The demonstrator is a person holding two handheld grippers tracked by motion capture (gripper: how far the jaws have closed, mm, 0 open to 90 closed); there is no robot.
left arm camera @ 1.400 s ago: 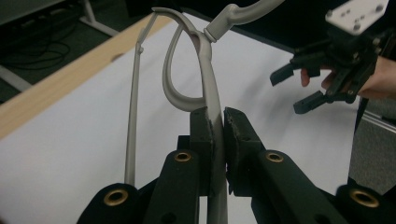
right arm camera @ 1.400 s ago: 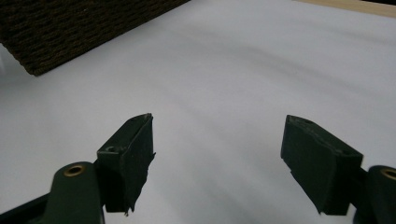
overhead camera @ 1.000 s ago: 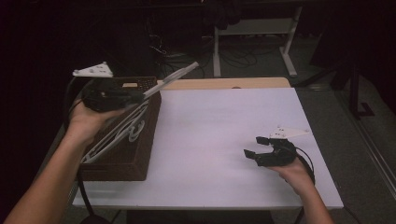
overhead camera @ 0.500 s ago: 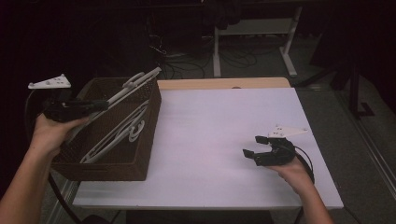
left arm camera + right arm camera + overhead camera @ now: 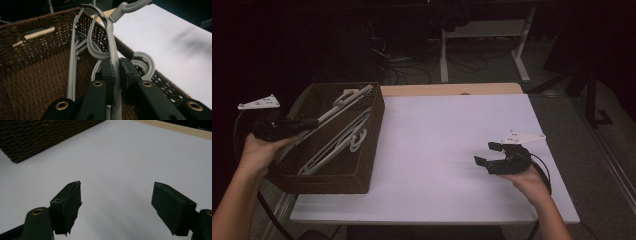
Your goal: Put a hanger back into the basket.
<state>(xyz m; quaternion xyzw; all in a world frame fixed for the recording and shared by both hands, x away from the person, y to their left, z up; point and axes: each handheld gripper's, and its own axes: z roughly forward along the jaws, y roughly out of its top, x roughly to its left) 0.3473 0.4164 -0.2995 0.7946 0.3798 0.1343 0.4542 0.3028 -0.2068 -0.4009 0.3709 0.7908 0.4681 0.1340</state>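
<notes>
Hangers of pale grey plastic lie slanted in the brown wicker basket (image 5: 362, 165) at the left of the high view, and one hanger (image 5: 113, 50) is pinched between the pads of the left gripper (image 5: 115, 72), jaws pressed together on its flat arm just below the hook. In the high view that gripper (image 5: 314, 121) sits at the basket's left rim, with the held hanger (image 5: 344, 102) running up and right across the basket's opening toward its far corner.

Handling looks easy in weight: the hanger is thin, moulded and probably light, stiff enough to keep its shape but likely to flex a little along the arm. Its smooth surface could slip or swivel between the pads, and the hook could catch on the others (image 5: 337, 145) or on the weave as it comes out. A hold on the flat arm near the neck, as now, seems the best spot, since it keeps the long end from swinging much.

The right gripper (image 5: 492, 161) rests low at the lower right of the white tabletop (image 5: 437, 150), jaws spread with nothing between them; its own view shows both pads (image 5: 68, 200) over bare white surface.

The tabletop is plain, matte and white, with a strip of light wood (image 5: 447, 89) along its far edge. Beyond it the room is dark, with a white desk frame (image 5: 482, 45) and loose cables on the floor.
</notes>
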